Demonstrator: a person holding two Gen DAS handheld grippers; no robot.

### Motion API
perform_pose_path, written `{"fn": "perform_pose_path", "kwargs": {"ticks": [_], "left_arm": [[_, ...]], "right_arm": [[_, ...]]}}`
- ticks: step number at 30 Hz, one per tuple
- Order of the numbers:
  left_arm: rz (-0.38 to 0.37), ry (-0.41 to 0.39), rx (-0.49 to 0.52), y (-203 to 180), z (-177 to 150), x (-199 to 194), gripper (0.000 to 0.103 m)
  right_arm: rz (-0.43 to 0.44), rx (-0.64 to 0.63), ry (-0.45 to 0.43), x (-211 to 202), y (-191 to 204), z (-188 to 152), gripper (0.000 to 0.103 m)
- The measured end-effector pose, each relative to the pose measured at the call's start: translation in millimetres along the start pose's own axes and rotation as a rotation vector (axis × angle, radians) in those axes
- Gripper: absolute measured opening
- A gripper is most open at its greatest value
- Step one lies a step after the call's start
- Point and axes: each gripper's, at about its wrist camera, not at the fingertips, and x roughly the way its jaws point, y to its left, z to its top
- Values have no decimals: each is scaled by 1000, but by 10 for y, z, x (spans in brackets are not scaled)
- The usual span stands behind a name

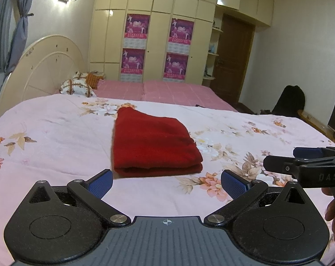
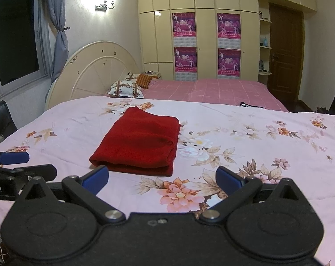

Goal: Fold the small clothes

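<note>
A red garment (image 1: 153, 143) lies folded into a thick rectangle on the pink floral bedspread (image 1: 56, 133). It also shows in the right wrist view (image 2: 138, 143). My left gripper (image 1: 166, 184) is open and empty, just short of the garment's near folded edge. My right gripper (image 2: 161, 180) is open and empty, near the garment's near right corner. Each gripper shows from the side in the other's view: the right gripper (image 1: 300, 164) at the right edge, the left gripper (image 2: 18, 164) at the left edge.
Patterned pillows (image 2: 126, 88) lie by a round cream headboard (image 2: 94, 73). A second bed with a pink checked sheet (image 2: 211, 88) stands behind. A cream wardrobe (image 2: 205, 33) with purple posters fills the back wall. A dark bag (image 1: 289, 102) sits at the right.
</note>
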Motion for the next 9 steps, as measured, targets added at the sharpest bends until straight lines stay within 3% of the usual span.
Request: {"fn": "perform_pose_path", "kwargs": {"ticks": [9], "left_arm": [[-4, -47, -10, 62, 8, -50, 102]], "right_arm": [[6, -6, 3, 36, 23, 13, 102]]}}
